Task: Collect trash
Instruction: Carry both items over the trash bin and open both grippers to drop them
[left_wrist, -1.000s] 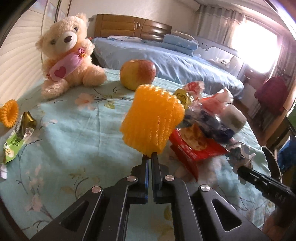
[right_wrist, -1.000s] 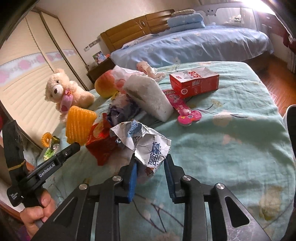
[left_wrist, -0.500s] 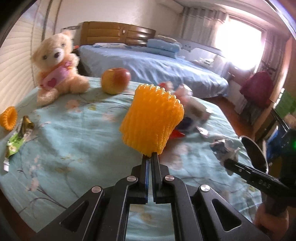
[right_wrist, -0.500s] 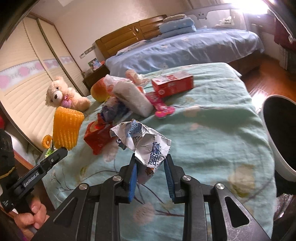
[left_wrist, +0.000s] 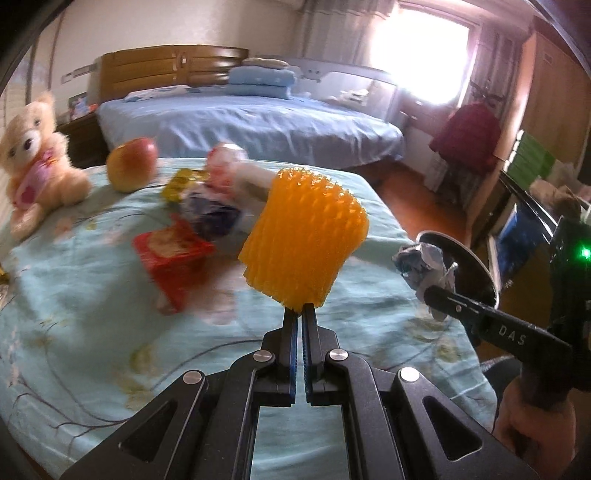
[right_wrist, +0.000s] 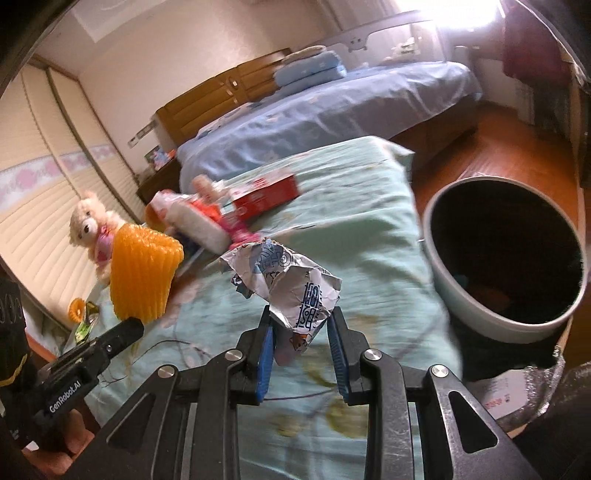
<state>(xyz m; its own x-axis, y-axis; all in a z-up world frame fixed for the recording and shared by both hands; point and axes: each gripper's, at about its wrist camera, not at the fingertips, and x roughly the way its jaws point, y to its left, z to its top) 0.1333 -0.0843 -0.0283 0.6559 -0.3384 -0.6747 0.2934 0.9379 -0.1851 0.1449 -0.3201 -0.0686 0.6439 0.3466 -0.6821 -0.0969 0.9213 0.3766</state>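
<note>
The left gripper (left_wrist: 299, 314) has its fingers pressed nearly together, pinching the bottom edge of the yellow foam net (left_wrist: 304, 236). The net hangs in the air above the green bed cover (left_wrist: 74, 332). It looks very light, soft and squashy, so a small pinch on one edge is likely enough. A hard squeeze would only flatten it.

To the right, the right gripper (right_wrist: 301, 325) has its fingers a little apart, holding the crumpled wrapper (right_wrist: 291, 284) by its lower end. The wrapper is also up in the air, just beside the trash bin (right_wrist: 495, 321). It looks thin, light and crinkly, and maybe a bit slippery, so holding the bunched-up part seems best.

The bin stands open at the right edge of the bed. More trash, like the red packet (left_wrist: 171, 254), lies on the cover.
</note>
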